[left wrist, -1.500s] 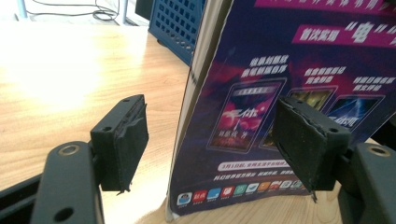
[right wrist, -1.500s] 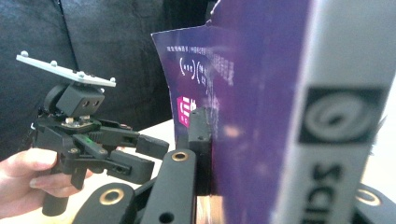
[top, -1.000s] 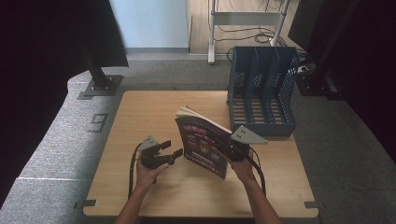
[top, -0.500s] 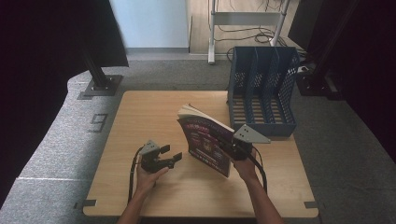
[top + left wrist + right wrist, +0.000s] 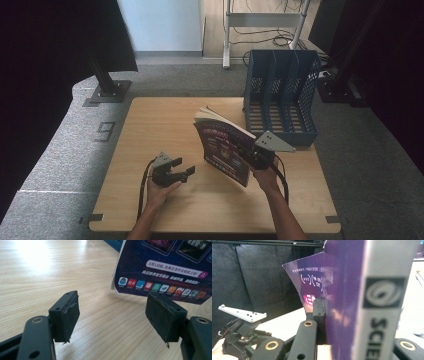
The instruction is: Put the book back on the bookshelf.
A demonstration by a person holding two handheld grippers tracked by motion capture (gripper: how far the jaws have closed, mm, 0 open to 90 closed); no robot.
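A purple magazine [image 5: 224,149] stands nearly upright over the middle of the wooden table [image 5: 165,120], its lower edge close to the tabletop. My right gripper [image 5: 251,156] is shut on the magazine's spine edge [image 5: 352,290], with one pad [image 5: 319,315] pressed flat on the cover. My left gripper [image 5: 184,172] sits low over the table to the left of the magazine, open and holding nothing. In the left gripper view its pads [image 5: 67,312] stand wide apart, with the magazine's lower corner [image 5: 170,262] just beyond them. The left gripper [image 5: 242,337] is also in the right gripper view.
A blue file rack [image 5: 282,95] with several upright slots stands at the table's back right, just behind the magazine. Grey carpet surrounds the table, and black curtains hang at left and right. A metal stand base [image 5: 107,92] sits on the floor at back left.
The magazine and right gripper have edged slightly right, toward the rack. The left gripper has barely moved and stays open.
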